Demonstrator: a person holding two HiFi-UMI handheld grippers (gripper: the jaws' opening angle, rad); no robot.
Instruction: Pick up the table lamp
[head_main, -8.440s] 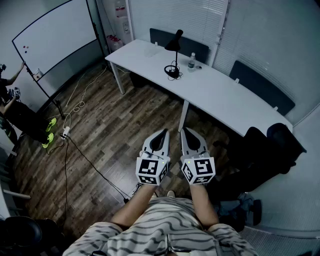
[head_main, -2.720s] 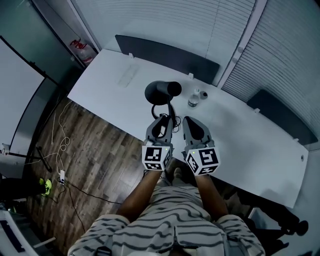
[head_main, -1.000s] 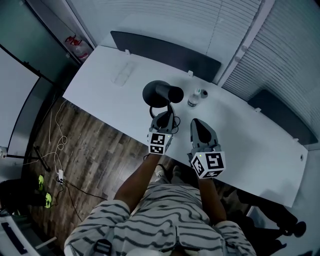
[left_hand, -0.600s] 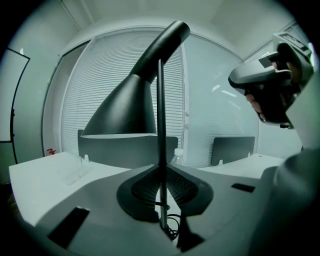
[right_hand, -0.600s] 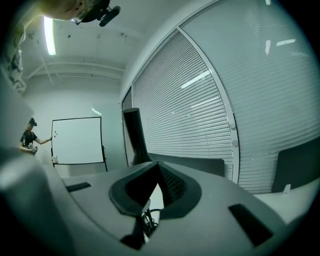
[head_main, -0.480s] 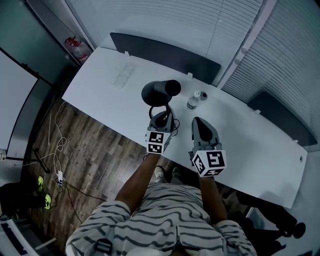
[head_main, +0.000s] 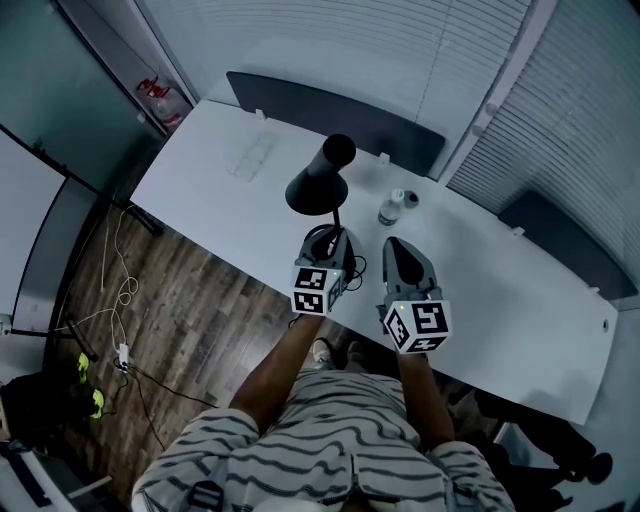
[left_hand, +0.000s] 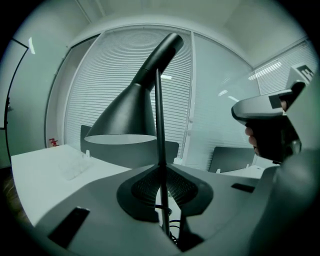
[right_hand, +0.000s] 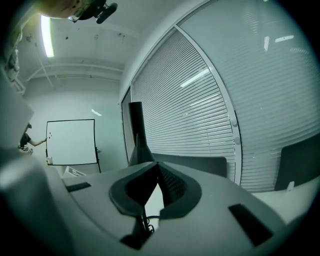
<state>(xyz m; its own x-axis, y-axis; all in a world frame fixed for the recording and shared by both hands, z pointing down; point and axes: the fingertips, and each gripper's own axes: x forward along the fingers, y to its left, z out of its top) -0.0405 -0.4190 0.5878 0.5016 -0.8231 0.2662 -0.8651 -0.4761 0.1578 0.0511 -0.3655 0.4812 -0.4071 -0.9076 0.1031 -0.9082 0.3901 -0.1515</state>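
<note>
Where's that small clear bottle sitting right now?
In the head view, the bottle stands on the white table, just right of the lamp, ahead of the right gripper and near the table's far edge.

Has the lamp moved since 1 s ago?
Yes. The table lamp has turned: its shade's narrow end swung away from the bottle, toward the dark panel.

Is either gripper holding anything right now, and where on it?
The left gripper grips the lamp by its thin stem, below the shade. The right gripper holds nothing.
</note>
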